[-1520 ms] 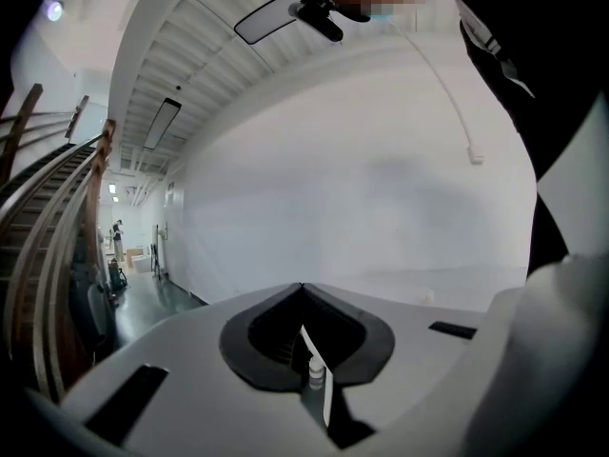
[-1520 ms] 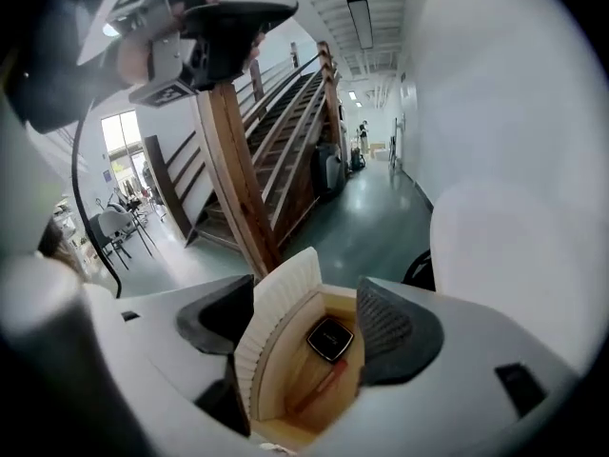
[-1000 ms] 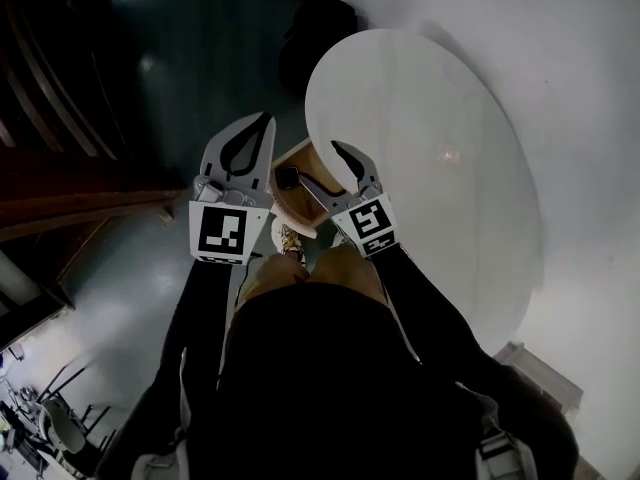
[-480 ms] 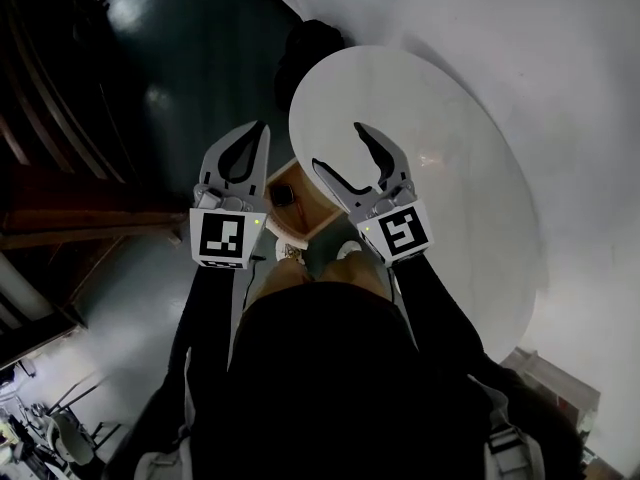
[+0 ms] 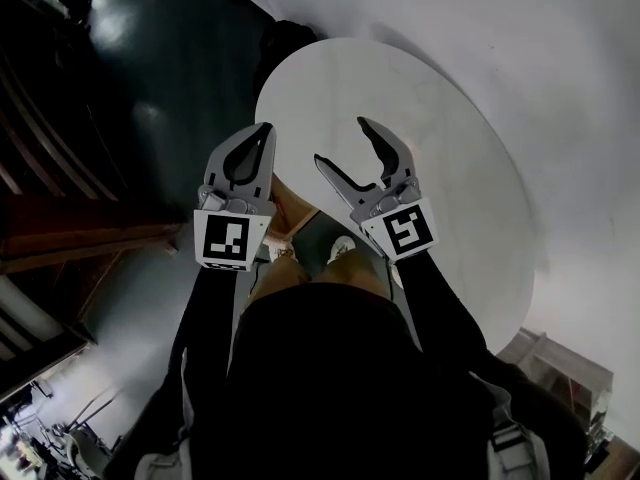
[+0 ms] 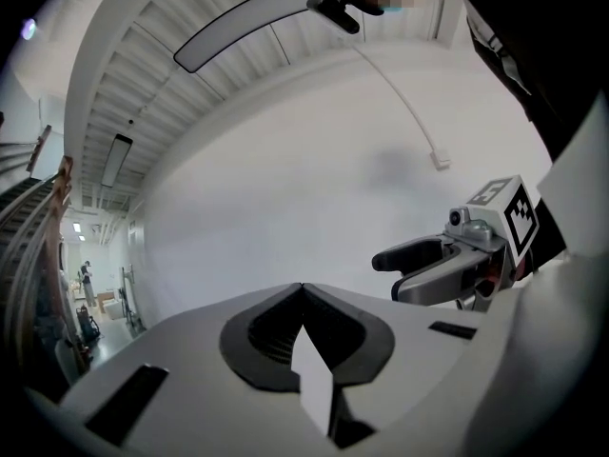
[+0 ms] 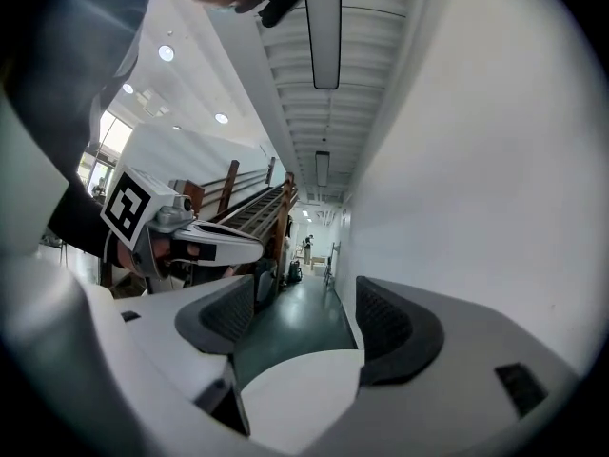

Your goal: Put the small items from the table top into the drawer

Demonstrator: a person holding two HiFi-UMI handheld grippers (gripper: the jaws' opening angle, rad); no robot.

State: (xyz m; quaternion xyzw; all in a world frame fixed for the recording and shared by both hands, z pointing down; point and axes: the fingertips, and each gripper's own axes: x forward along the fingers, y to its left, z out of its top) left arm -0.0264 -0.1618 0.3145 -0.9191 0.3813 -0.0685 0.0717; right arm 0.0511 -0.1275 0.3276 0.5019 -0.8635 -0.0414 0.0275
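The round white table top shows no small items on it. A strip of the wooden drawer peeks out below its near edge, between my two grippers; its inside is hidden. My left gripper hangs at the table's left edge, shut with nothing in it; its jaws meet at the tip. My right gripper is over the table's near edge, open and empty. The right gripper view shows its jaws wide apart over the dark floor and the white table edge.
Dark green floor lies left of the table and a white wall curves behind it. The person's shoes stand under the table edge. A wooden stair railing runs along a corridor in the right gripper view.
Both grippers have risen from the drawer to the table edge. The drawer, seen open with a dark item inside, now shows only as a wooden strip.
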